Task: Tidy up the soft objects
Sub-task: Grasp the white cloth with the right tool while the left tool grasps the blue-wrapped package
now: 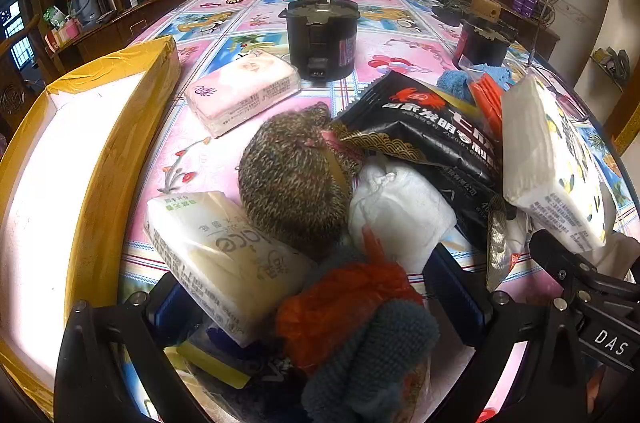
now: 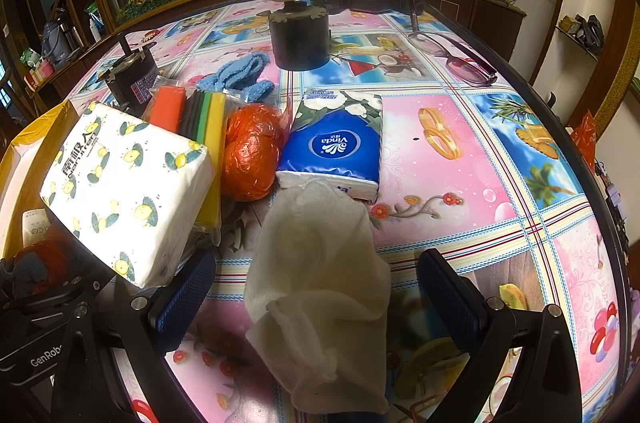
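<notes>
A heap of soft things lies on the patterned tablecloth (image 2: 460, 159). In the left wrist view my left gripper (image 1: 316, 297) is open around an orange mesh bundle (image 1: 344, 303) and a grey-blue knitted piece (image 1: 380, 355), beside a cream tissue pack (image 1: 224, 255), a brown knitted ball (image 1: 296, 179) and a white cloth pouch (image 1: 400, 215). In the right wrist view my right gripper (image 2: 320, 293) is open around a white cloth (image 2: 320, 287). A lemon-print tissue pack (image 2: 128, 191), an orange bundle (image 2: 250, 153) and a blue Vinda tissue pack (image 2: 336, 143) lie ahead.
A yellow-taped white box (image 1: 80, 159) stands at the left. Two black motors (image 1: 322, 39) (image 2: 298, 39), a pink tissue pack (image 1: 244, 91), a black snack bag (image 1: 432, 139), coloured sponges (image 2: 196, 119), a blue cloth (image 2: 240, 75) and glasses (image 2: 456, 59) lie farther back.
</notes>
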Motion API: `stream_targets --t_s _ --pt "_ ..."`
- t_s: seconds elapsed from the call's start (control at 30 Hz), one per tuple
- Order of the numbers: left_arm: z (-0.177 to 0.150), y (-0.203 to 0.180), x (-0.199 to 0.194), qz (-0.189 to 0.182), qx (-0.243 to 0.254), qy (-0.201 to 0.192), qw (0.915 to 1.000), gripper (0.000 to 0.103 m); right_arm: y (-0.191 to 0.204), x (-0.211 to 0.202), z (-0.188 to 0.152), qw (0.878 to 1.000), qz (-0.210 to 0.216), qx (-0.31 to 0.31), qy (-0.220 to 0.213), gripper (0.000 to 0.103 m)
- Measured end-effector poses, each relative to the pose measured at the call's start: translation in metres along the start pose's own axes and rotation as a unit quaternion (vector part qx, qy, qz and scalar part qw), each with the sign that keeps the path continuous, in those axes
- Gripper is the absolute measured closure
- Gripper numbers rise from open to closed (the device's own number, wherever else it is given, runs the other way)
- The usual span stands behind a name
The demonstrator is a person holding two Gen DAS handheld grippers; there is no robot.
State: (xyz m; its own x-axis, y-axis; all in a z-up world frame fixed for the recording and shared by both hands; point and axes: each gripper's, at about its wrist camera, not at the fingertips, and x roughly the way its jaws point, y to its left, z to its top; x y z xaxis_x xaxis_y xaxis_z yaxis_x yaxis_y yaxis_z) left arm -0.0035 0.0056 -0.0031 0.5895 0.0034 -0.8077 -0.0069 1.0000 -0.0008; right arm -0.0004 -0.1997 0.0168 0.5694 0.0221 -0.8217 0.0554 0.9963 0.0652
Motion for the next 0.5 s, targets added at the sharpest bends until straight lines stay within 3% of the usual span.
stream_targets --t_s 0.2,0.3,0.5 --pt "0.0 0.0 0.0 0.0 0.0 0.0 1.0 0.0 0.0 0.001 0.0 1.0 0.002 -0.01 0.004 0.001" --pt "0.0 0.0 0.0 0.0 0.0 0.0 1.0 0.0 0.002 0.0 -0.003 0.998 0.01 -0.052 0.018 0.001" --pt "0.0 0.0 0.0 0.0 0.0 0.0 1.0 0.0 -0.019 -0.027 -0.017 0.991 0.102 -0.08 0.023 0.001"
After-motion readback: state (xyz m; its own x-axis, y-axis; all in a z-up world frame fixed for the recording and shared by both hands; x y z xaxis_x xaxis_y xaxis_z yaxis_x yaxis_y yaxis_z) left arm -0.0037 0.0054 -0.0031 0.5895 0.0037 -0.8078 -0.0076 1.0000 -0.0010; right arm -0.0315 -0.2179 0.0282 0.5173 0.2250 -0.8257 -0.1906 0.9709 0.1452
